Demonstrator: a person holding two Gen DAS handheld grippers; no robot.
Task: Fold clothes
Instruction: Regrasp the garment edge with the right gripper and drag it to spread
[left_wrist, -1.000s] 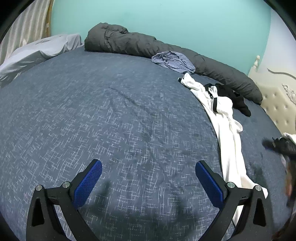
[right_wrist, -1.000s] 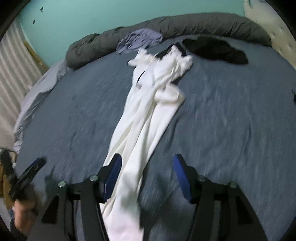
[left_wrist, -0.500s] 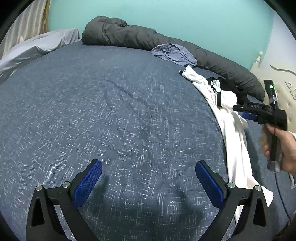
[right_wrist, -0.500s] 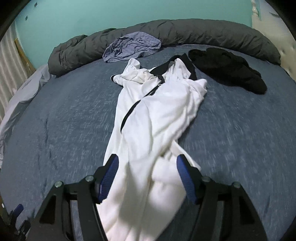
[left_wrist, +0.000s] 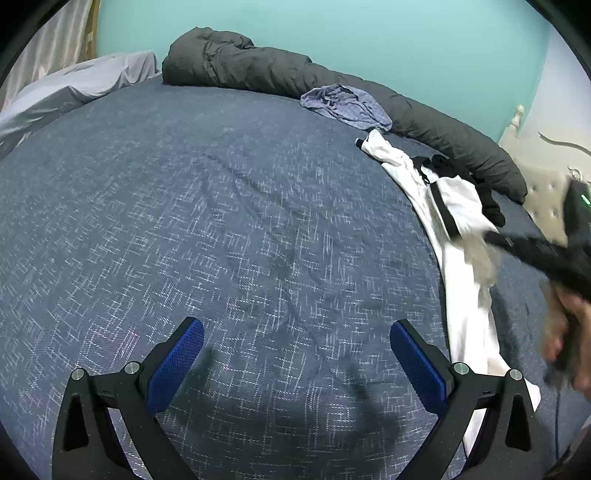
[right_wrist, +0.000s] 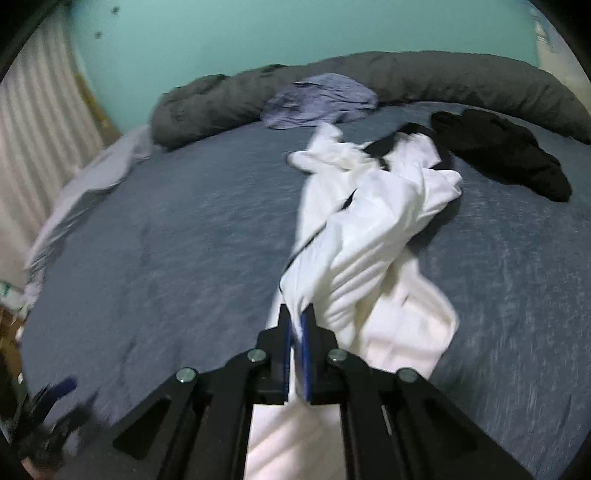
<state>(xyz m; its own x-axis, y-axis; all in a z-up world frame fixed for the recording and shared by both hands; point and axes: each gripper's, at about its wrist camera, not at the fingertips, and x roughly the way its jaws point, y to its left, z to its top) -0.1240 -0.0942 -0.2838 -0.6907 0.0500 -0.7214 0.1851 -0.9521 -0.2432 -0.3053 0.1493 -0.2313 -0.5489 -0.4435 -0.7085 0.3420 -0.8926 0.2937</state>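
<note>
Our right gripper (right_wrist: 296, 325) has its fingers (right_wrist: 305, 325) pressed nearly together on a fold of the white garment (right_wrist: 373, 236), pinching the cloth near its lower, nearer part. Our left gripper (left_wrist: 295, 354) has its fingers (left_wrist: 177, 363) spread wide with nothing between them, poised over bare blue bedspread (left_wrist: 221, 221) well to the left of the white garment.

The white garment lies stretched lengthwise on the bed, rumpled and twisted, with black trim showing; it is not folded. Beyond the white garment, a black garment (right_wrist: 506, 155) lies crumpled just to its right, and a bluish-purple garment (right_wrist: 321, 99) sits bunched against the rolled grey duvet (right_wrist: 443, 77) behind it. No neat folded pile shows in either view.

We judge that the folding of all three pieces remains ahead, and that the pinch on the white garment serves to pull it or spread it flat.
</note>
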